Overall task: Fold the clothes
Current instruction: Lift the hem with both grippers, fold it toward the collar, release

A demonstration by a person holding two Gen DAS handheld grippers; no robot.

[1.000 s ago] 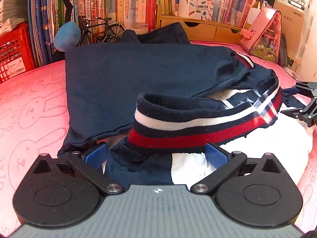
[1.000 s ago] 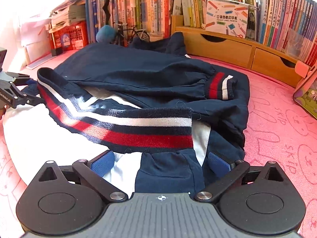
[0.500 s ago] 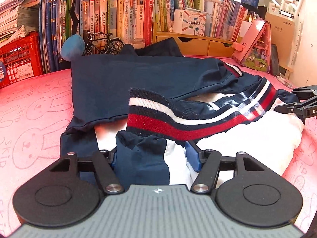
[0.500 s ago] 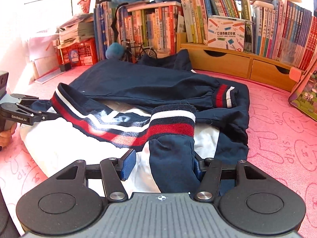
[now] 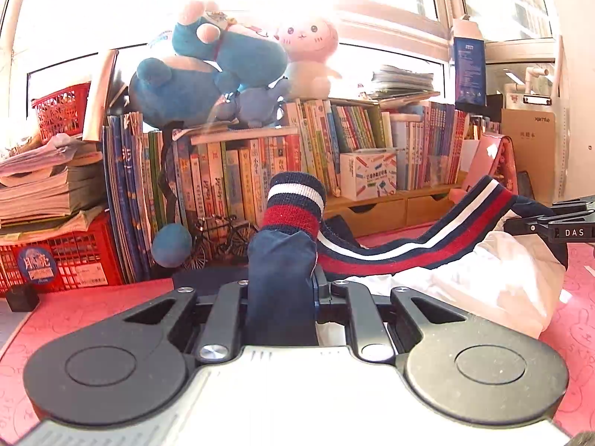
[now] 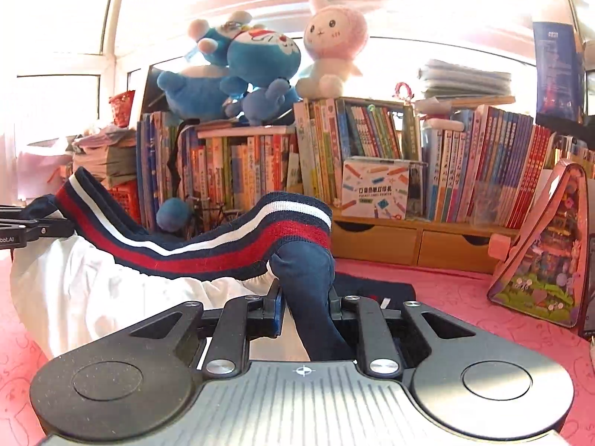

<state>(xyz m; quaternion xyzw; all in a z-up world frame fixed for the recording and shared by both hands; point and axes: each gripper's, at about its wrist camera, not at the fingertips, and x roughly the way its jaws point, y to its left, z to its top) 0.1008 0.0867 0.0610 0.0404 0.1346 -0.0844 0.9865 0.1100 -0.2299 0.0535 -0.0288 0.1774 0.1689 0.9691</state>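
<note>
Fabric from the navy jacket (image 5: 279, 271) is pinched in both tongs: the left tongs (image 5: 279, 290) are closed tight on a bunched navy corner just under the striped hem band (image 5: 405, 249), and the right tongs (image 6: 303, 301) are closed the same way on the opposite corner. The band, striped navy, white and red, hangs lifted between the 2 grips, sagging in the middle, so its long axis runs left to right across the scene, with the white lining (image 6: 111, 290) drooping below it toward the pink counter (image 6: 446, 297). More navy cloth lies on the counter beyond the right tongs. Each arm sits at its own end, neither nearer. I judge the coming move turns on carrying that edge evenly toward the far side. Readable writing: "DAS" on the right tongs' finger (image 5: 574, 232), "xamta" on a carton (image 5: 541, 119).
</note>
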